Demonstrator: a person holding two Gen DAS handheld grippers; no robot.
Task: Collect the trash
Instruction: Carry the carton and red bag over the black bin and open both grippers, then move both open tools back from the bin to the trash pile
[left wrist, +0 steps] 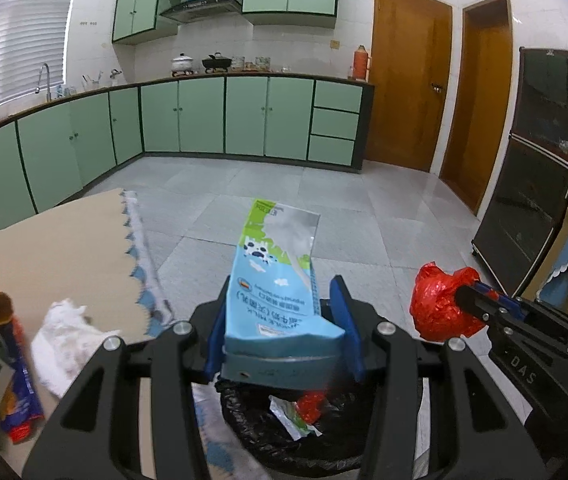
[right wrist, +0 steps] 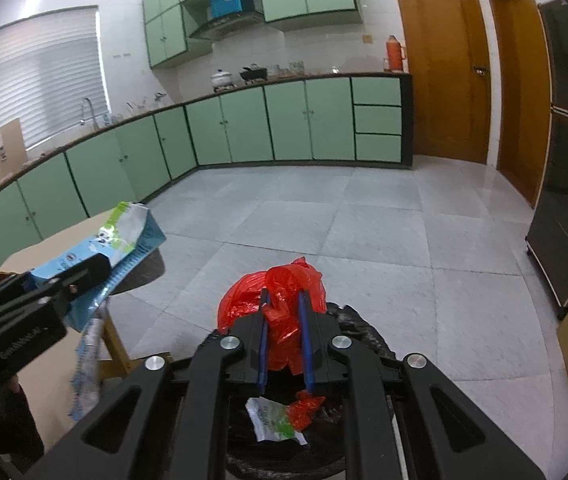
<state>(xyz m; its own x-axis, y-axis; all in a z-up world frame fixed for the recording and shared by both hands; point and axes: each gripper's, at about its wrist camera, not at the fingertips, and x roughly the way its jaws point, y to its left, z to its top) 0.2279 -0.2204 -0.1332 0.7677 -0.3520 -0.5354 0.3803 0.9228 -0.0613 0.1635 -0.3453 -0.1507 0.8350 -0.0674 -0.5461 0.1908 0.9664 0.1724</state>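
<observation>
My left gripper (left wrist: 282, 292) is shut on a light blue milk carton (left wrist: 274, 280), its blue pads pressing both sides; the carton's torn silver top points away from me. Seen from the right wrist, the same carton (right wrist: 124, 240) hangs above the table edge at the left. My right gripper (right wrist: 284, 300) is shut on a crumpled red plastic bag (right wrist: 284, 292), which appears as a red bag (left wrist: 440, 304) at the right of the left wrist view. Both loads hover over a bin lined with a black bag (right wrist: 360, 332). Inside it lie a white-green wrapper (right wrist: 274, 420) and a red scrap (right wrist: 306, 408).
A tan table (left wrist: 44, 248) stands at the left with a crumpled white tissue (left wrist: 64, 336) and colourful snack wrappers (left wrist: 0, 364) on it. Green cabinets (left wrist: 204, 116) line the far walls. A dark glass cabinet (left wrist: 536, 168) stands at the right beside wooden doors (left wrist: 408, 80).
</observation>
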